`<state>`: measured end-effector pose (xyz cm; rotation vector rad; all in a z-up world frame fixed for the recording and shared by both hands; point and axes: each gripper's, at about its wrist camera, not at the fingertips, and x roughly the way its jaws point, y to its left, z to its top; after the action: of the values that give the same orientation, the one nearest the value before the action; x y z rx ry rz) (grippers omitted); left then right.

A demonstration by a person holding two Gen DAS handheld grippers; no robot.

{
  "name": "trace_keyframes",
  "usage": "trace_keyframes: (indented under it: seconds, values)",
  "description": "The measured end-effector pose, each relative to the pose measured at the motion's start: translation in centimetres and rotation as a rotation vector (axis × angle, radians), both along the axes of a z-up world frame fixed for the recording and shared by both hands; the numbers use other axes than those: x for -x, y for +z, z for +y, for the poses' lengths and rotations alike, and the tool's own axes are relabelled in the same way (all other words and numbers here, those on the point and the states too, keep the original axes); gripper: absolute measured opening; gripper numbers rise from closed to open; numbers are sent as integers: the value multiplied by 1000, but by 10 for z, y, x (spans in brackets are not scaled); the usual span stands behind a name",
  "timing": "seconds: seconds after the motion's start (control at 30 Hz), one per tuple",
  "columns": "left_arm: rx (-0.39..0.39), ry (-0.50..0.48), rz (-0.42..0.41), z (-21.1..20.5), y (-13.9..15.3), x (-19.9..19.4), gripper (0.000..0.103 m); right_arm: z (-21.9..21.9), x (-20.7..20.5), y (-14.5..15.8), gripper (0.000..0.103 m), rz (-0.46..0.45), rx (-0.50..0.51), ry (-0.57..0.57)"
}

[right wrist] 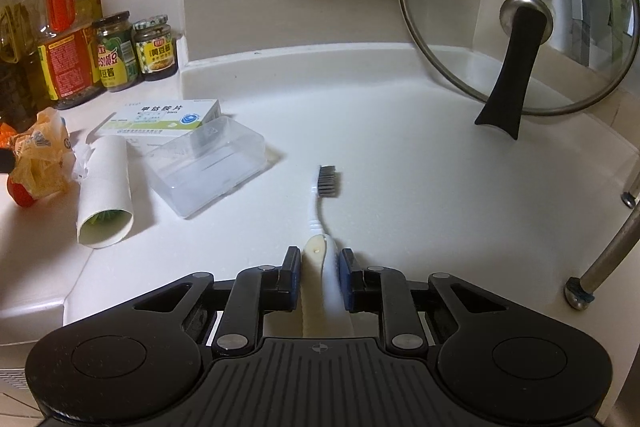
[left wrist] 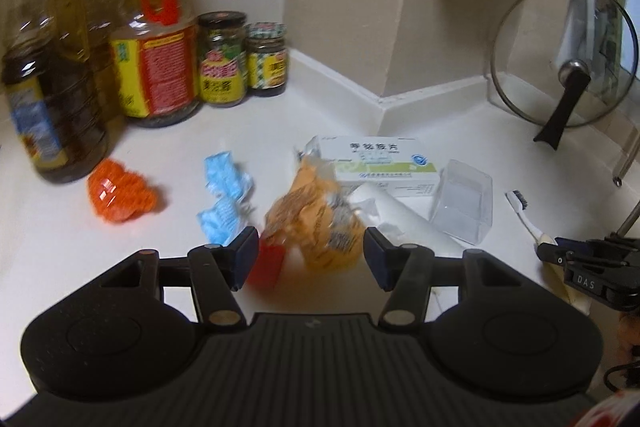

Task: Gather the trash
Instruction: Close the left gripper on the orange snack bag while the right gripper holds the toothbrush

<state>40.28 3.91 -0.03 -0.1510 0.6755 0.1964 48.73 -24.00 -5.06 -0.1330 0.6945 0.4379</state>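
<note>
My left gripper (left wrist: 310, 253) is open above the white counter, its fingers either side of a crumpled orange wrapper (left wrist: 316, 219) with a red piece (left wrist: 266, 265) beside it. A blue crumpled wrapper (left wrist: 226, 197) and an orange mesh piece (left wrist: 120, 195) lie to the left. A medicine box (left wrist: 380, 163), a white paper tube (left wrist: 404, 217) and a clear plastic box (left wrist: 462, 205) lie to the right. My right gripper (right wrist: 320, 273) is shut on the handle of a white toothbrush (right wrist: 322, 215), whose bristles point away. The right gripper also shows in the left wrist view (left wrist: 588, 269).
Oil bottles (left wrist: 52, 99) and sauce jars (left wrist: 222, 61) stand at the back left. A glass pot lid (right wrist: 520, 11) leans against the back right wall. A metal rack leg (right wrist: 604, 259) stands at the right. The counter's left edge (right wrist: 40, 307) drops off in the right wrist view.
</note>
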Motion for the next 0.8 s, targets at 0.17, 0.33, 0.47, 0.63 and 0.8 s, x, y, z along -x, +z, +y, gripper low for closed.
trace_keyframes:
  seconds: [0.17,0.33,0.47,0.63,0.8]
  values:
    - [-56,-30,16,-3,-3,-19,53,-3,1,4,20,-5,-23,-11]
    - [-78,-50,52,-2,-7,-29,41,-7,1,8,20,-14,-37,-26]
    - [-79,-59,76,-2,-14,-33,29,-9,2,9,20,-14,-45,-32]
    - [-76,-59,55,-4,-13,-27,23,-12,5,11,20,-19,-57,-34]
    - [-68,-64,18,-7,-2,-18,21,-13,11,16,20,-30,-70,-35]
